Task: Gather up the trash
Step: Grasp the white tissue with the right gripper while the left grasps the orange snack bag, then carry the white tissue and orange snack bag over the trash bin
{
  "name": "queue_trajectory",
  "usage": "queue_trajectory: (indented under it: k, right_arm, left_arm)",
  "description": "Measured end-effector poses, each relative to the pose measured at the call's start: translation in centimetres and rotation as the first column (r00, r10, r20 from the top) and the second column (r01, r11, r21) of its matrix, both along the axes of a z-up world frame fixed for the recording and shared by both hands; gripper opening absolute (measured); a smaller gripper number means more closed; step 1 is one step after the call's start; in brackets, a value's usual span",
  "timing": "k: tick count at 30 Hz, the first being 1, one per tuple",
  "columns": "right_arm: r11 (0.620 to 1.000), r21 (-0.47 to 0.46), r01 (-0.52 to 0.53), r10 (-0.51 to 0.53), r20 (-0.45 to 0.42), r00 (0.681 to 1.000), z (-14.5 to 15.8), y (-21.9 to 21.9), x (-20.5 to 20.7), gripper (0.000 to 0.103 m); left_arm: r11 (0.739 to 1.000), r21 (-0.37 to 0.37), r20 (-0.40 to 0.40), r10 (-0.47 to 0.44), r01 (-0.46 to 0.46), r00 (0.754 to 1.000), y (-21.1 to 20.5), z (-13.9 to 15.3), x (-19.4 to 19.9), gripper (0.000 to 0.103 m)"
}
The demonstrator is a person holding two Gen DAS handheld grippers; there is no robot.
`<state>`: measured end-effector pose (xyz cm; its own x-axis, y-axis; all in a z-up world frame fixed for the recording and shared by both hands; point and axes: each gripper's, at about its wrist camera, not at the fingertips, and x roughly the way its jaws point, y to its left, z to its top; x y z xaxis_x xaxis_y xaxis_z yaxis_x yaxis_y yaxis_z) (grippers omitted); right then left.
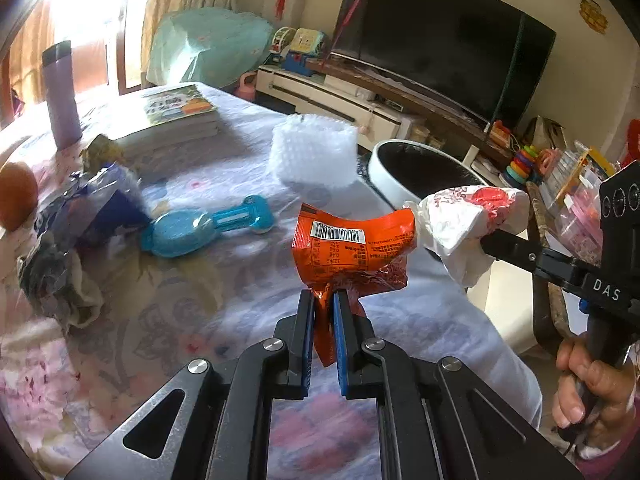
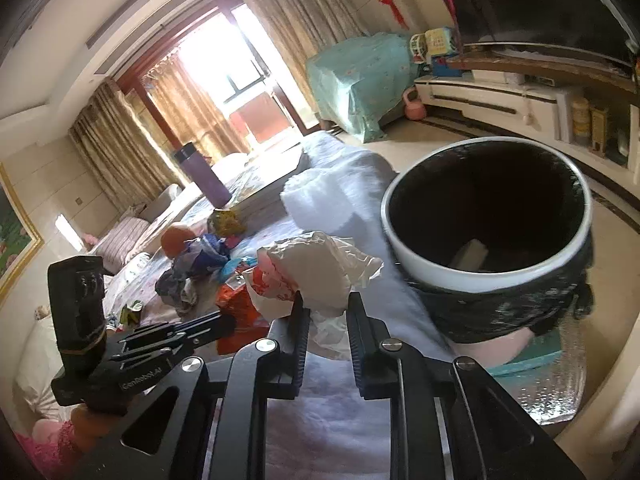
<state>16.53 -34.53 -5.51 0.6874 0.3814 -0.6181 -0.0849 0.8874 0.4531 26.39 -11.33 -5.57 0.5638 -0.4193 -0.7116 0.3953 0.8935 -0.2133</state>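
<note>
Trash on a floral-clothed table: crinkled orange foil wrapper pinched by the left gripper, crumpled white paper wad clamped in the right gripper. Both lifted above the cloth, angled down, near a white-rimmed black-lined bin. Dark television and curtained window behind. Bare hand around the right handle.

Left wrist cam sits just behind its own tongs, tilted down across the table toward the TV wall; close in, tongs fill the bottom of the view. Right wrist cam looks along its tongs, angled down, facing the window w/ the bin near at right. Both views share the table, the bin, purple flask, and each cam catches the other tongs
</note>
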Motion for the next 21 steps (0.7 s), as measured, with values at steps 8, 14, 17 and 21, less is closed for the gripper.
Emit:
queue_trajectory:
  k: [8,14,17,21]
  right_arm:
    - [0.999,0.01,0.031,-0.031,0.009,0.999,0.1,-1.6,-0.9,0.017]
    - [0.998,0.012,0.064,-0.064,0.02,0.998,0.4,-2.9,-1.3,0.017]
    - [0.997,0.008,0.078,-0.078,0.028,0.997,0.7,-3.4,-1.6,0.017]
    - [0.995,0.006,0.098,-0.098,0.035,0.995,0.9,-4.3,-1.7,0.017]
  left_arm:
    - [1.0,-0.007,0.006,-0.019,0.019,1.0,-1.2,0.6,0.0,0.007]
    - [0.999,-0.009,0.014,-0.039,0.039,0.999,-2.3,1.3,0.0,0.007]
    - [0.999,-0.01,0.018,-0.052,0.052,0.999,-3.0,1.6,0.2,0.007]
    - [0.998,-0.012,0.02,-0.067,0.067,0.998,-3.9,1.9,0.6,0.007]
